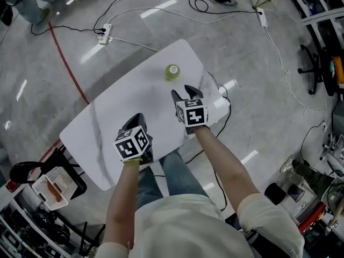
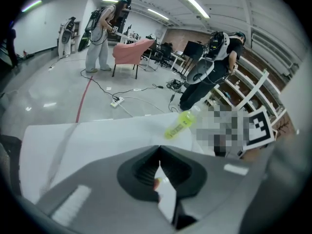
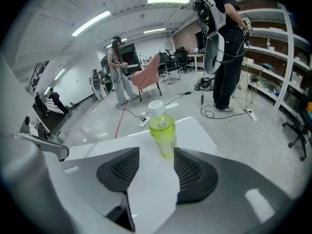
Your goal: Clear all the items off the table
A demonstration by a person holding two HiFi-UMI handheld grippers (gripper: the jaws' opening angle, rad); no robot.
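A yellow-green bottle [image 1: 172, 72] with a white cap stands upright near the far edge of the white marble-look table [image 1: 118, 106]. My right gripper [image 1: 186, 94] hovers just short of it with its jaws apart. In the right gripper view the bottle [image 3: 162, 128] stands just beyond the open gripper [image 3: 156, 156], not between the pads. My left gripper [image 1: 137, 119] is over the near side of the table, its jaws shut with nothing held [image 2: 159, 151]. The left gripper view shows the bottle [image 2: 179, 125] farther off to the right.
Cables and a power strip [image 1: 105, 33] lie on the floor beyond the table. A black chair [image 1: 32, 172] and a white basket [image 1: 51, 187] stand at lower left. A pink chair [image 2: 132, 50] and standing people are in the background.
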